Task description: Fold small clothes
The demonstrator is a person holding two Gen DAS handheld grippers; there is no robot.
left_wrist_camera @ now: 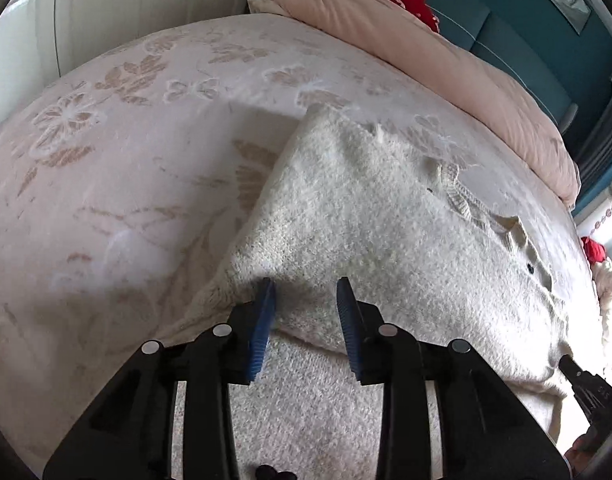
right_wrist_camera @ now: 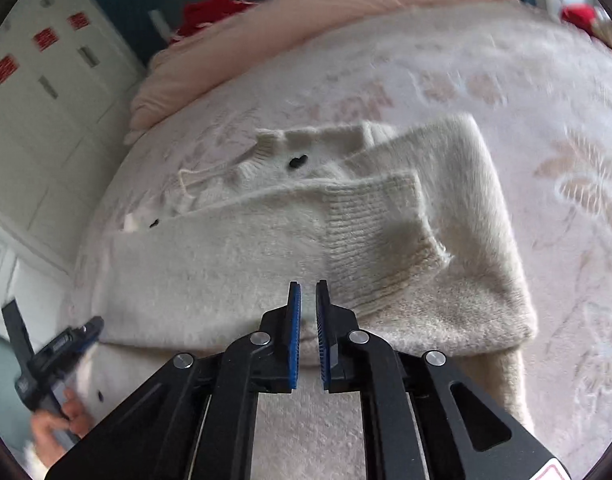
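Left gripper (left_wrist_camera: 306, 292) hovers low over the white cardigan (left_wrist_camera: 386, 232) spread on the flowered bedspread (left_wrist_camera: 117, 152), its blue pads set wide apart and holding nothing; its sides look already turned in, so the fold seems partway done, and the next move likely calls for taking the near hem. From the right wrist, the right gripper (right_wrist_camera: 308, 294) hangs nearly closed and empty above the sleeve cuff (right_wrist_camera: 374, 220) laid across the cardigan (right_wrist_camera: 225, 264), pointing forward over it.

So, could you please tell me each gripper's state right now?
Left gripper: open, holding nothing, above the sweater.
Right gripper: narrowly open, holding nothing.
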